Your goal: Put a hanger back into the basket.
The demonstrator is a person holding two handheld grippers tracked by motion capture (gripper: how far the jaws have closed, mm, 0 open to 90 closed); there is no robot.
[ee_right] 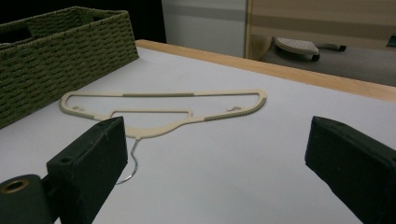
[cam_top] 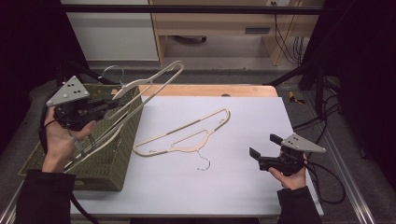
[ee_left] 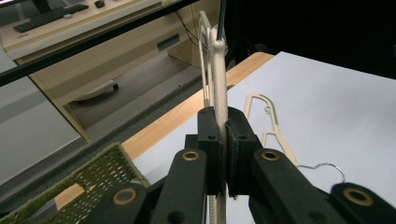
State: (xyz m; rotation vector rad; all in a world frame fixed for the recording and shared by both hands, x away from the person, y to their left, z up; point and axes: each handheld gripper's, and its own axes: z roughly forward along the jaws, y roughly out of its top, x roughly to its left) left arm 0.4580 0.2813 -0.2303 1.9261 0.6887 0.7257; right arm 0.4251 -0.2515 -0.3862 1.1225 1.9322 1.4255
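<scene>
held hanger (ee_left: 218,70) lower end hidden behind tool pads, basket (ee_left: 100,175) cut off by edge

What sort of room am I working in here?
Probably an office or lab workspace: a white-topped table inside a black frame, a wooden desk behind with trailing cables, and a keyboard on a desktop.

The white-topped table (cam_top: 243,186) bears 1 cream hanger (cam_top: 187,133) and a woven green basket (cam_top: 109,161) at its left edge.
</scene>
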